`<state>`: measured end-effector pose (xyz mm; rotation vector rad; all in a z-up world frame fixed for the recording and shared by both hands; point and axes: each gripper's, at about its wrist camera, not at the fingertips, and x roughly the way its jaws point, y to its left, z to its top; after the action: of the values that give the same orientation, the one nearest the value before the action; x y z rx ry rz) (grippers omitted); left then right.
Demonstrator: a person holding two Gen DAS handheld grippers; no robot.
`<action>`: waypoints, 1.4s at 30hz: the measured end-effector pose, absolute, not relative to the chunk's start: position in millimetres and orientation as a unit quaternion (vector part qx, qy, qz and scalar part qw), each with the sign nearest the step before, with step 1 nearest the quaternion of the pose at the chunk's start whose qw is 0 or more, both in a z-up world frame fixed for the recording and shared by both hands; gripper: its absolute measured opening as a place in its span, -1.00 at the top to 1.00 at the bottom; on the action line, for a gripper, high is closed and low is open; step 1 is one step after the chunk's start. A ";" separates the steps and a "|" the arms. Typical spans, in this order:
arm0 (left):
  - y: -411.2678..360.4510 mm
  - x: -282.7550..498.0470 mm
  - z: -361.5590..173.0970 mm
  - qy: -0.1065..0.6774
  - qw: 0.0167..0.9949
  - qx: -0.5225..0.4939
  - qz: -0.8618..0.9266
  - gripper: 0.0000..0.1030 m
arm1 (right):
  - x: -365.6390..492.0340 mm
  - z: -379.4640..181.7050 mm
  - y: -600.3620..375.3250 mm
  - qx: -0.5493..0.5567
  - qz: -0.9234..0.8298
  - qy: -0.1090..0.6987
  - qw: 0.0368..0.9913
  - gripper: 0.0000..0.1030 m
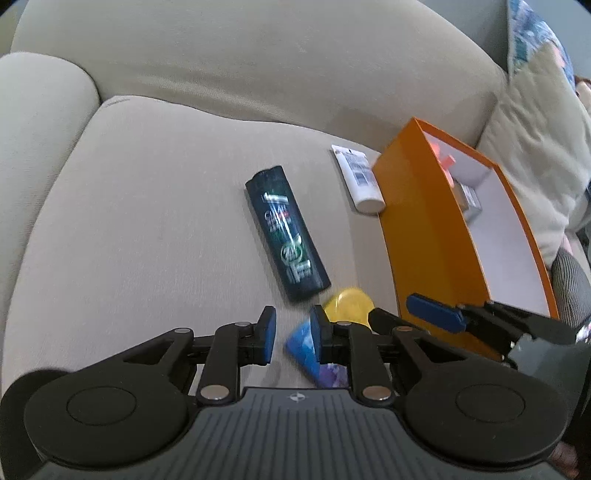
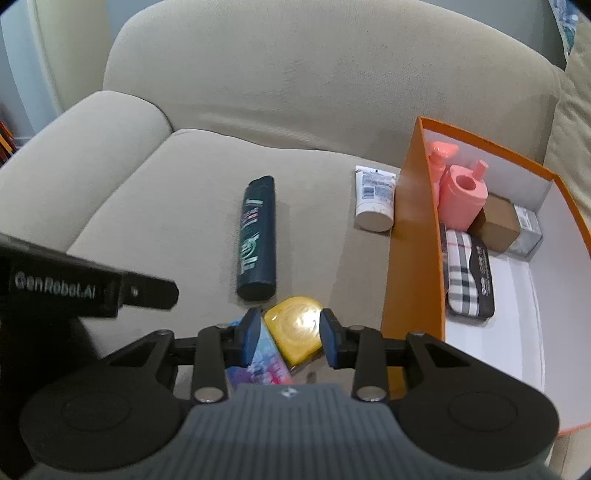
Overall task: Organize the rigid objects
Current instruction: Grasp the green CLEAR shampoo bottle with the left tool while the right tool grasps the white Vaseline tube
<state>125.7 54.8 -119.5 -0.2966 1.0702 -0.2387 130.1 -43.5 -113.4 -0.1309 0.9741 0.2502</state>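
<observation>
On the beige sofa seat (image 2: pixel 147 206) beside the orange box (image 2: pixel 410 258), the yellow soap (image 2: pixel 295 326) lies between the right gripper (image 2: pixel 290 341)'s parted jaws, untouched, while the left gripper (image 1: pixel 291 338) hangs empty, jaws narrowly apart.

I am looking down onto a beige fabric sofa (image 2: pixel 258 92) that is filling most of both views. Its seat cushion (image 1: pixel 147 229) is lying broad and smooth in the near field, and the back cushion (image 1: pixel 240 66) is rising behind it at the far side. A rounded armrest (image 2: pixel 85 144) is sitting at the left. At the far right, a pale throw pillow (image 1: pixel 535 166) with a blue patterned patch is leaning against the backrest. I am seeing a strip of greyish wall (image 1: pixel 480 22) beyond the sofa at the far right. Soft, even light is falling across the upholstery, with only faint shadows on the fabric.
</observation>
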 end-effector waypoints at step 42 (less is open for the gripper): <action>80.4 281.4 -174.6 0.539 0.826 -0.161 -0.040 0.09 | 301.2 -173.4 6.3 -0.306 0.023 0.481 0.821 0.15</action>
<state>281.4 80.4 -174.6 -0.3422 1.1450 -0.0857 301.2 6.3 -173.4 -0.6502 1.0239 0.0479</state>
